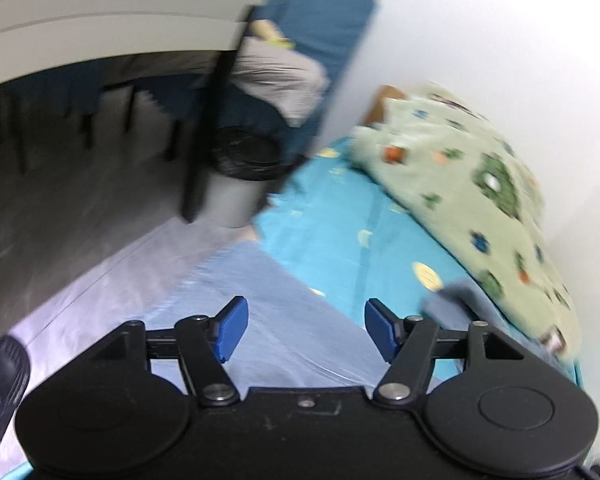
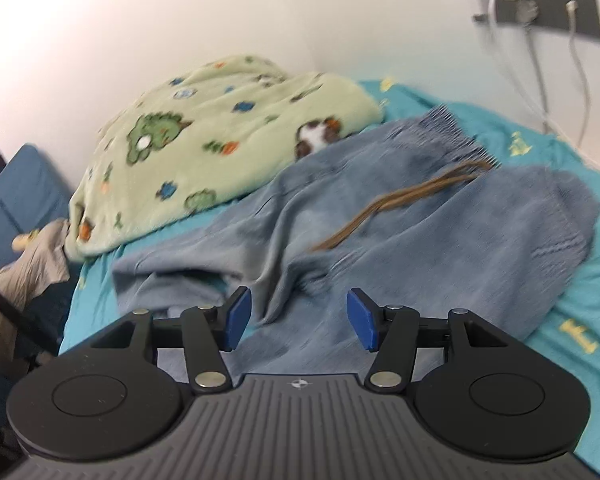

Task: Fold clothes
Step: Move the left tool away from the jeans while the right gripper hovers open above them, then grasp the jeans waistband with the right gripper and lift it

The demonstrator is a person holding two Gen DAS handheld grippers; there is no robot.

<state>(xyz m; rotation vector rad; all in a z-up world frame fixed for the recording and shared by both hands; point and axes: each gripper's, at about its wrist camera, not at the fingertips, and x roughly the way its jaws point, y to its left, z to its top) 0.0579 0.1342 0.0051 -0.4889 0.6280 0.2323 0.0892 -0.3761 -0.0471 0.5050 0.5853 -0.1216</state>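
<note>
Bin: grey waste bin with black liner [image 1: 236,184] stands on the floor beside the bed.
Left gripper [image 1: 306,326]: blue pads spread apart, nothing between them, above a pale blue garment [image 1: 260,320].
Blanket: green fleece dinosaur-print blanket [image 2: 204,144] bunched by the wall.
Trousers: crumpled blue denim trousers with brown drawstring [image 2: 380,220] lie on the turquoise bedsheet [image 2: 572,320], touching the blanket.
Right gripper [image 2: 298,318]: pads spread apart, empty, over the trousers.

I am in a bedroom at home. In front of me is a bed with a turquoise sheet [image 2: 540,148] printed with small yellow shapes, and a fluffy green blanket [image 2: 204,140] with cartoon patterns is bunched against the white wall. A wall socket panel [image 2: 548,4] holds chargers with white cables hanging down. Beside the bed stand a lined waste bin [image 1: 240,184] and a blue sofa [image 1: 324,24].
</note>
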